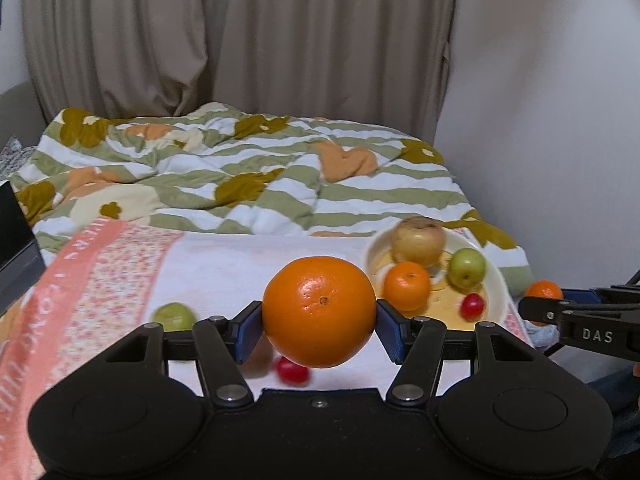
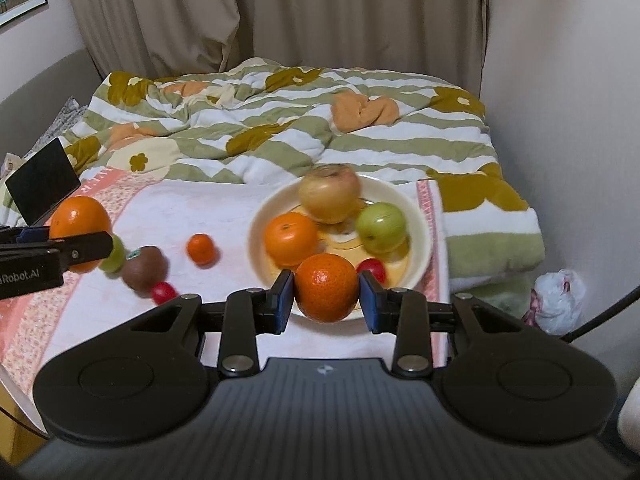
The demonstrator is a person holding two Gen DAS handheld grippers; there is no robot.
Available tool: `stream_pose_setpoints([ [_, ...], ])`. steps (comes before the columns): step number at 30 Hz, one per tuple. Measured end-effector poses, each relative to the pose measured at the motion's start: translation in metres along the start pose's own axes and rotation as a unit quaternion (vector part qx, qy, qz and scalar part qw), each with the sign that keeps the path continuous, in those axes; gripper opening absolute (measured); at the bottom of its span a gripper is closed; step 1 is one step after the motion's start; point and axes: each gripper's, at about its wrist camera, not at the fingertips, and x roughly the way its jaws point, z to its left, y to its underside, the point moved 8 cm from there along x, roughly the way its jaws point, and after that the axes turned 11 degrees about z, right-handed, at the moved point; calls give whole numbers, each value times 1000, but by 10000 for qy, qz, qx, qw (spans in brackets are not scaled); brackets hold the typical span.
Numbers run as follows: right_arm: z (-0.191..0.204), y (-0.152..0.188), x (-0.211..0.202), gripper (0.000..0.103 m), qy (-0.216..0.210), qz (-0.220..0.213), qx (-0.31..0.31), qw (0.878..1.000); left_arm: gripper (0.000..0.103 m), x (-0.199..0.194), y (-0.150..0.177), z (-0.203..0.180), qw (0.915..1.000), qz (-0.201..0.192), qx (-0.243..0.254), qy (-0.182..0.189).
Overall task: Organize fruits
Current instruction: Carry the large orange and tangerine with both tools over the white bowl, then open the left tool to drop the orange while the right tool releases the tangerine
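Observation:
My left gripper is shut on a large orange and holds it above the towel; it also shows in the right wrist view. My right gripper is shut on a mandarin at the near rim of the cream plate. The plate holds a brownish apple, an orange, a green apple and a small red fruit. On the towel lie a small mandarin, a kiwi, a green fruit and a red fruit.
The fruits lie on a white and pink towel spread over a bed. A striped flowered quilt lies behind. A black device stands at the left. A wall is on the right, with a plastic bag below.

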Motion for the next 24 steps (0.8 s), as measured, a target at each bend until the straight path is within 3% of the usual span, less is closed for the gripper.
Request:
stream_pose_setpoints([
  [14, -74, -10, 26, 50, 252, 94, 415, 9988, 64, 82, -4, -100, 9924, 481, 984, 558],
  [24, -98, -1, 43, 50, 344, 234, 874, 9953, 64, 132, -1, -129, 9840, 840, 1469, 562],
])
